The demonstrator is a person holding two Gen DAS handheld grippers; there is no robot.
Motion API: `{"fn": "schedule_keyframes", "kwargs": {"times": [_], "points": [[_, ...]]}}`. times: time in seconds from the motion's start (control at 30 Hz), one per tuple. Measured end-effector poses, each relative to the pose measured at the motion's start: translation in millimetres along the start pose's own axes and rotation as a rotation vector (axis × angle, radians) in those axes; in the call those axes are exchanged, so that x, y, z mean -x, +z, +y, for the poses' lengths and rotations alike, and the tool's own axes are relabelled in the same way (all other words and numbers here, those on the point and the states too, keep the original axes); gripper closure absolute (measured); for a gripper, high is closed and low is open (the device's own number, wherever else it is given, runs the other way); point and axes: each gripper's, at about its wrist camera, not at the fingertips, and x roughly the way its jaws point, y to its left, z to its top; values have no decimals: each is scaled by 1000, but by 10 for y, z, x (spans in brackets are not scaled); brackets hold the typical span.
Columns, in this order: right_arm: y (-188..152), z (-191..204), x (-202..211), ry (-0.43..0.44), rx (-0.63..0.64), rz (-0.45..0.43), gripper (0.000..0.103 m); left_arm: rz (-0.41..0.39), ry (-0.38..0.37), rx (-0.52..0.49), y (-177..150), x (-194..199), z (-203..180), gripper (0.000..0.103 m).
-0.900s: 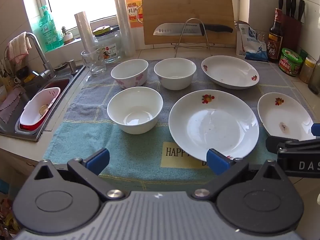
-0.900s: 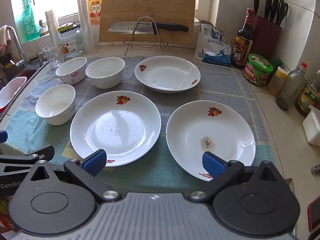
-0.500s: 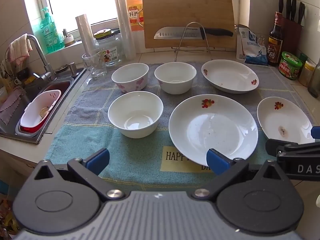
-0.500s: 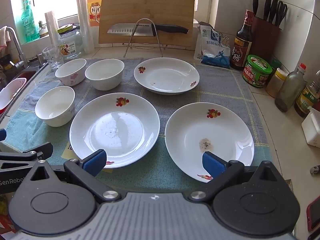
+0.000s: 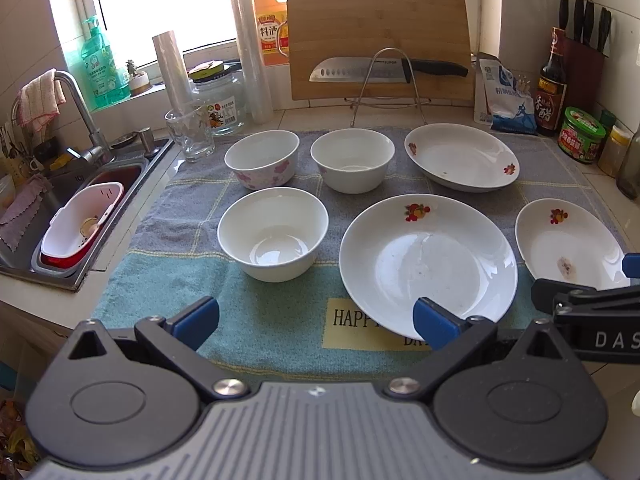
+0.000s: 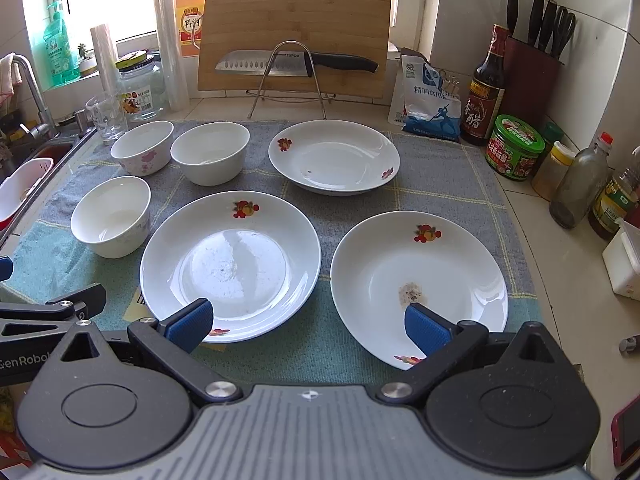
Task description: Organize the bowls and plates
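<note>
Tiled counter [image 6: 560, 264]; towel [image 5: 256, 320] spread flat on it.

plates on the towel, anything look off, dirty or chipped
No chips or cracks show. The right-hand plate has a brownish speckled stain near its centre, and the middle plate carries faint specks and smears. All three bowls, like the front bowl, sit upright and unstacked.
</note>
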Motion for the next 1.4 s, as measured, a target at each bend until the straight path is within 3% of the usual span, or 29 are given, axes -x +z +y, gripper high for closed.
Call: {"fn": "schedule_keyframes", "kwargs": {"times": [1.4], "points": [[-25, 15, 18, 4, 3, -21, 0, -14, 4, 4, 30, 42, 53, 1]]}}
